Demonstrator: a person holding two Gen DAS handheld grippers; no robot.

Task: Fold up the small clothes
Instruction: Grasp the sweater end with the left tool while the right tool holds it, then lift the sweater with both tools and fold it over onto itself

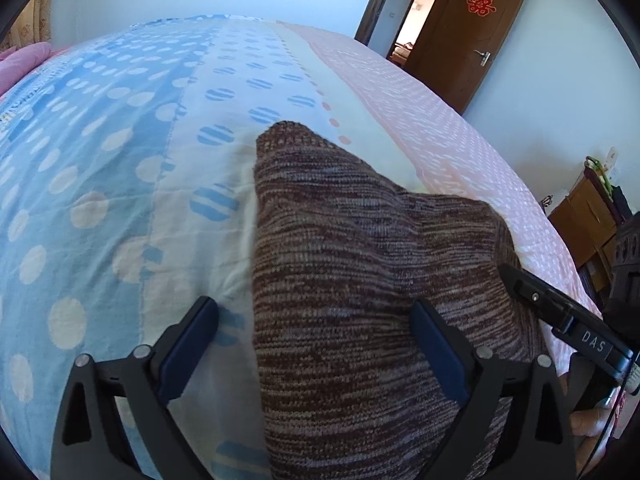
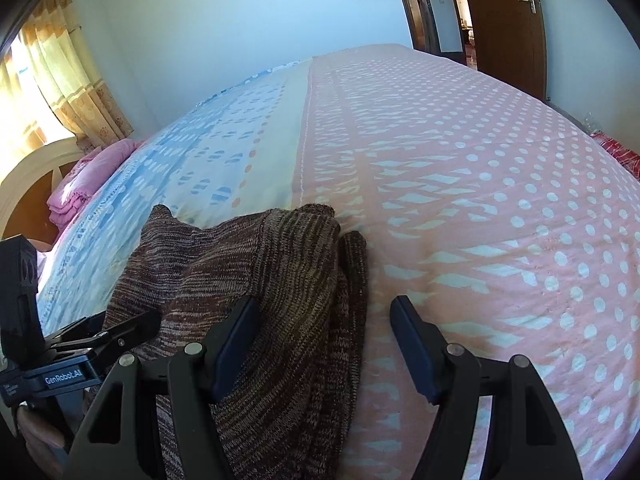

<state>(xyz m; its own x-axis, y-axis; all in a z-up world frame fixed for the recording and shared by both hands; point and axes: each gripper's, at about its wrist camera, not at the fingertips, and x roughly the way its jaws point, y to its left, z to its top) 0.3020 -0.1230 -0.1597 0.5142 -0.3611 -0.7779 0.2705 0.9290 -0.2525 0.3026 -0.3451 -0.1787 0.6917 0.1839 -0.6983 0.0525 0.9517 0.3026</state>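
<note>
Brown knit sweater (image 1: pixel 360 280) lies bunched on bed (image 1: pixel 120 160). My left gripper (image 1: pixel 316 344) & right gripper (image 2: pixel 324 344) both gape wide over it, gripping nothing.

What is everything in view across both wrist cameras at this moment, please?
knitted garment: one, mottled brown, bunched on the near bed edge
bedspread: one, blue, cream and pink with dots, covering the bed
folded blanket: one, pink, at the far left of the bed
curtain: one, yellow, by the window
door: one, brown with a red emblem, open
wooden cabinet: one, brown, right of the bed
left gripper: black, open over the garment
right gripper: black, open, one finger on the garment
</note>
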